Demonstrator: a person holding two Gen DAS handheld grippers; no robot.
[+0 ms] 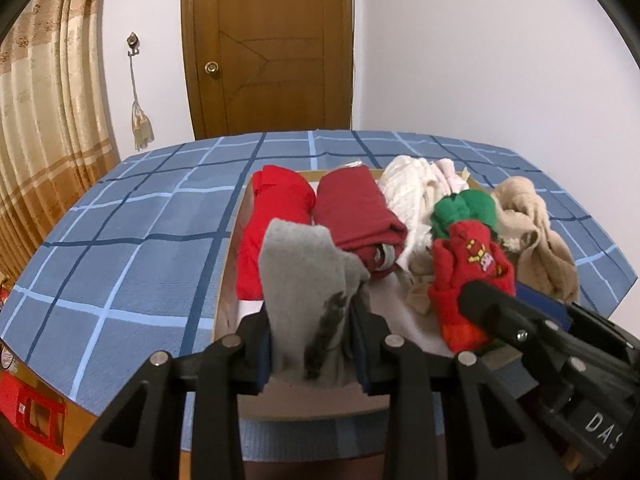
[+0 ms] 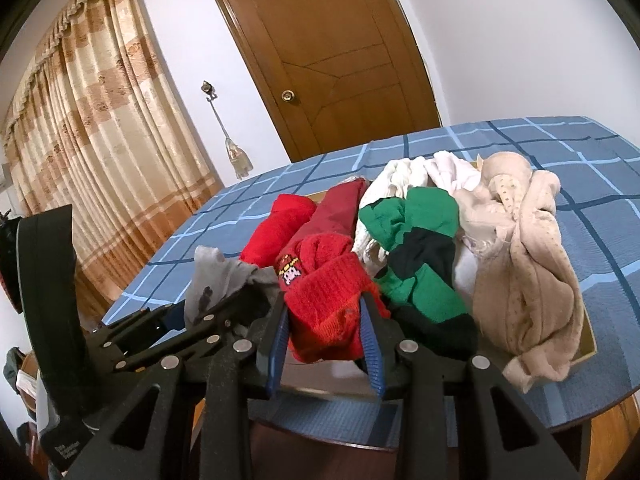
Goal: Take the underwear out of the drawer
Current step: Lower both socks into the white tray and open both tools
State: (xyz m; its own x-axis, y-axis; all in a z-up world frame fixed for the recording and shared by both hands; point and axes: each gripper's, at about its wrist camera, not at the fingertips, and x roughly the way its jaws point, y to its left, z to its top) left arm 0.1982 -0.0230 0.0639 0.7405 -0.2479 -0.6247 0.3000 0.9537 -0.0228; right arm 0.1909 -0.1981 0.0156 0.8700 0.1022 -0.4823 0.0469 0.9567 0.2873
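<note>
An open drawer sits on a table covered with a blue checked cloth. It holds a folded red garment, a maroon one, white pieces and a beige piece that hangs over the right rim. My left gripper is shut on a grey garment, which stands up between its pads above the drawer's near left corner. My right gripper is shut on a red knit piece with a small printed patch. A green and black piece lies against that red piece.
A brown door and a white wall stand behind the table. A beige curtain hangs at the left. A red plastic object is on the floor below the table's left edge. The cloth left of the drawer is bare.
</note>
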